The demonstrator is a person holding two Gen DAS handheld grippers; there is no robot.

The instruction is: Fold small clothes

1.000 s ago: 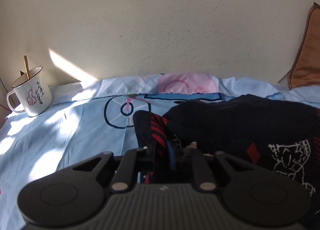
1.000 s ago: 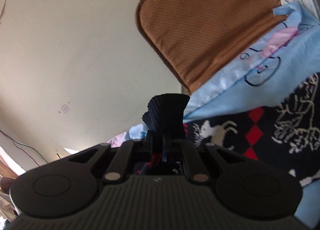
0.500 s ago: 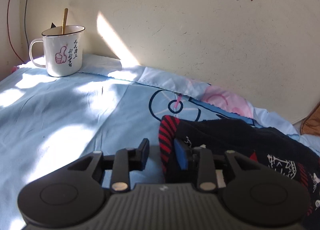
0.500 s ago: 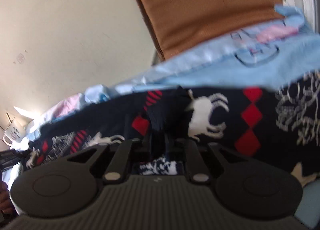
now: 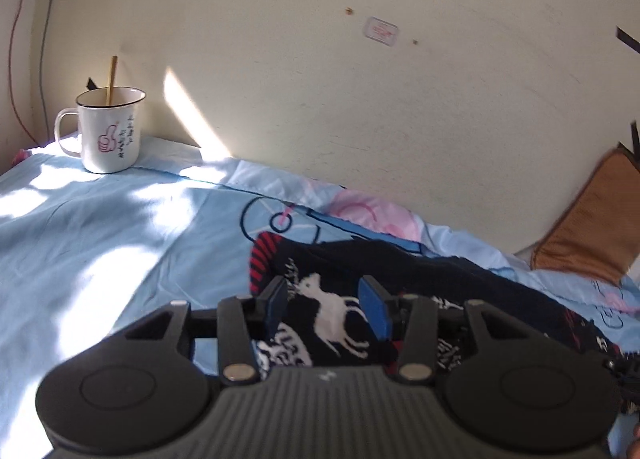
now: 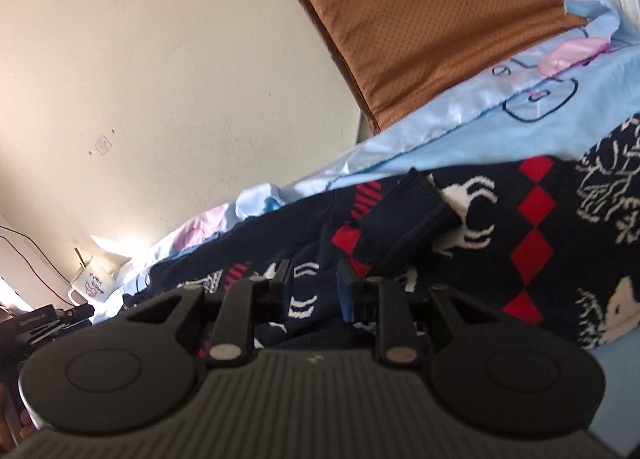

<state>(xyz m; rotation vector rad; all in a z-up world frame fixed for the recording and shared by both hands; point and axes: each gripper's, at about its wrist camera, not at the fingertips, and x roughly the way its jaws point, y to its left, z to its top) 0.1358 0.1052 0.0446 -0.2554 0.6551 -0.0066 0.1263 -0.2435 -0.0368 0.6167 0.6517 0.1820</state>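
Sweater (image 5: 400, 271): lies spread on blue sheet (image 5: 100, 227).
Left gripper (image 5: 326, 305): jaws just opening, spread, sweater below untouched.
Right gripper (image 6: 312, 283): slightly parted over folds, apparently gripping nothing.

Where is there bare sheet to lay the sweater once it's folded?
Left of the sweater: a wide stretch of blue sheet runs from its red cuff toward the mug in the far left corner. A thin strip lies between the sweater and the wall. The right side is crowded, with the sweater spread toward the brown cushion.
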